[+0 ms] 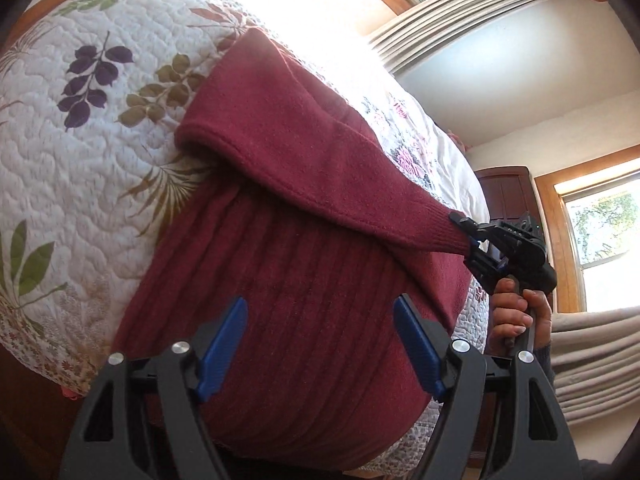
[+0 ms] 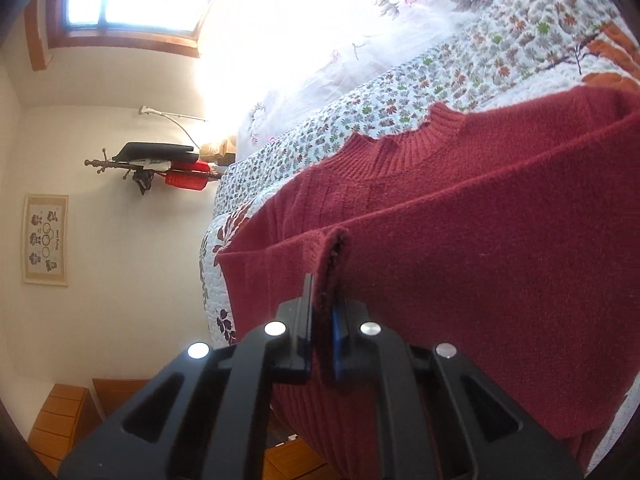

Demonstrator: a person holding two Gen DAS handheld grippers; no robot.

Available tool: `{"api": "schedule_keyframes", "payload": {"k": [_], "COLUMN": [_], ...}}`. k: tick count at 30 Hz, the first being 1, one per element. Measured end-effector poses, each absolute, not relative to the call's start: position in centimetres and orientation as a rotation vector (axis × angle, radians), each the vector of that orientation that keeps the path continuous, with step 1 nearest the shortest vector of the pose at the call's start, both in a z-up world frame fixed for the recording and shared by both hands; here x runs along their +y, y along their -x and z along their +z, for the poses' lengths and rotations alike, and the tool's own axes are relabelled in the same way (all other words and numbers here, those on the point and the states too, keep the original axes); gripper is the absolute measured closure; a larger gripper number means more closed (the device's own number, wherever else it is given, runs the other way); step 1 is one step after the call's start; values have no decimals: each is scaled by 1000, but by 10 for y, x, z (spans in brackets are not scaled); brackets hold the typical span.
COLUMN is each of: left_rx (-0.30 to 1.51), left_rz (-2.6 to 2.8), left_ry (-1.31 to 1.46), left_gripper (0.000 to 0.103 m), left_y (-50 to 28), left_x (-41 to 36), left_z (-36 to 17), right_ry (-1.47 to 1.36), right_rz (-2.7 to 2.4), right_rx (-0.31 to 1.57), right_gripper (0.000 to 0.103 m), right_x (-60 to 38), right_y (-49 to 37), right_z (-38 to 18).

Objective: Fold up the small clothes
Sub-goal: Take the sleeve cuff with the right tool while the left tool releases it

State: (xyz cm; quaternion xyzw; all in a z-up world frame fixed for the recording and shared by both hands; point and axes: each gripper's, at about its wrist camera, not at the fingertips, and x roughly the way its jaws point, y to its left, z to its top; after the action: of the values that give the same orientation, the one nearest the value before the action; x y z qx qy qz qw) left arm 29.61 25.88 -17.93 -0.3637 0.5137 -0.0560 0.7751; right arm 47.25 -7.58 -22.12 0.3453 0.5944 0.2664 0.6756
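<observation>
A dark red sweater (image 1: 304, 272) lies on a floral quilt (image 1: 80, 152) covering the bed, one sleeve (image 1: 320, 168) drawn across its ribbed body. The right gripper (image 2: 322, 300) pinches the sleeve cuff (image 2: 334, 256) — fingers nearly together. The left gripper (image 1: 320, 320) hovers spread wide over the body, gripping nothing. Only the right wrist view shows the collar (image 2: 400, 148) and a wall picture (image 2: 46, 240); only the left shows the hand (image 1: 516, 312).

Left gripper (image 1: 320, 344) hovers with jaws spread wide, nothing between the blue pads. Right gripper (image 2: 322, 320) is clamped tight, jaws pinching cloth, a hand (image 1: 516, 312) gripping its handle.
</observation>
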Motion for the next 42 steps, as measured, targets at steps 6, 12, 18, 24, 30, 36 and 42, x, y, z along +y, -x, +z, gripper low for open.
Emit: {"api": "schedule_keyframes", "payload": {"k": [6,12,18,24,30,36,42], "left_rx": [1114,1118,1131,1137,1141,1150,1116], "left_rz": [-154,-181,-190,-199,-203,-206,-205], "left_ry": [775,758,749,740,736,734,748], "left_gripper": [27,27,27,27,27,27,27], "left_y": [-312,-324,-331,-339,-343,-342,-344], "left_x": [249,239,234,229,222,222,226], "left_z": [-180,-179,-181,-182,-183,-188,-181], "right_ry": [-645,-605,-678,-733,-759,-779,-710], "right_rz": [604,506,398,334,321,289,195], "right_rx": [1178,1121,1164,1213,1229,1280,1172], "right_gripper": [97,97,97,97,97,96,89], "right_x": [-95,-142,-187,-207,-212,-217,-230], "right_y": [-464,-450,-442,-437,-432,-433,-409], "right_z": [-148,-139,-188,-230,-245,-271,-231]}}
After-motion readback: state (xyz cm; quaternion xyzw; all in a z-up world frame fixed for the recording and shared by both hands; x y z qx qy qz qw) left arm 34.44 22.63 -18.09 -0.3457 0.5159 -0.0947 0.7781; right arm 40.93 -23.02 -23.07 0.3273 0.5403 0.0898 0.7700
